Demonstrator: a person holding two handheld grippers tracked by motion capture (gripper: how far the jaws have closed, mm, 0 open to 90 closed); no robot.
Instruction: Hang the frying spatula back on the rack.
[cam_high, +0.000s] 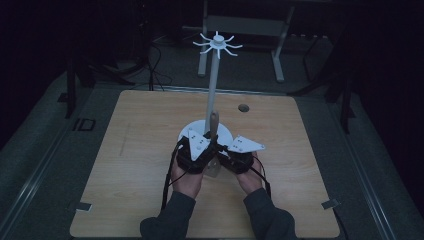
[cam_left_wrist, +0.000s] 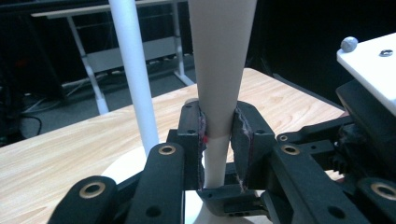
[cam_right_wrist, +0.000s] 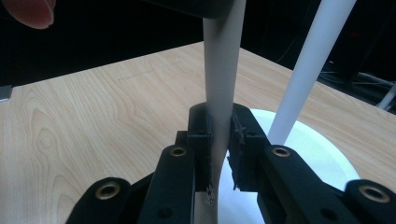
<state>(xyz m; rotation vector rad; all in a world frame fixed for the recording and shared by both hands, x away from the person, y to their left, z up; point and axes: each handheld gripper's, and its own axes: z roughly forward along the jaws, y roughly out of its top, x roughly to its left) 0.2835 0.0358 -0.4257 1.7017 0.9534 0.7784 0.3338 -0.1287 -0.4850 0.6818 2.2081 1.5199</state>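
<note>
Left gripper (cam_left_wrist: 219, 140): both black jaws clamped on the narrow lower part of a slim beige utensil (cam_left_wrist: 223, 60), pads (cam_left_wrist: 201, 135) pressed against its 2 sides, utensil upright and widening above the jaws. Right gripper (cam_right_wrist: 219, 135): jaws closed on the same beige utensil (cam_right_wrist: 223, 60) from the opposite side, pads touching it left and right; jaws just drawn closer together, with the utensil between them. Seen from the high view: left gripper (cam_high: 197, 150) and right gripper (cam_high: 237, 155) side by side near the middle of the table, tips meeting at the utensil (cam_high: 213, 125), each topped by a grey three-cornered plate, cables trailing back toward the sleeves. Utensil held vertical just in front of the white stand pole (cam_high: 212, 85), apart from it. Pole rising from a round white base (cam_high: 192, 131) resting on the wooden table (cam_high: 135, 150) and ending in a ring of hooked white arms (cam_high: 218, 44). In the left gripper view, pole (cam_left_wrist: 135, 74) to the left of the utensil; in the right gripper view, pole (cam_right_wrist: 313, 70) to its right, base (cam_right_wrist: 322, 154) beneath. Small round hole (cam_high: 243, 107) in the tabletop beyond the stand. Dim room, metal table frame (cam_high: 245, 25) behind.
</note>
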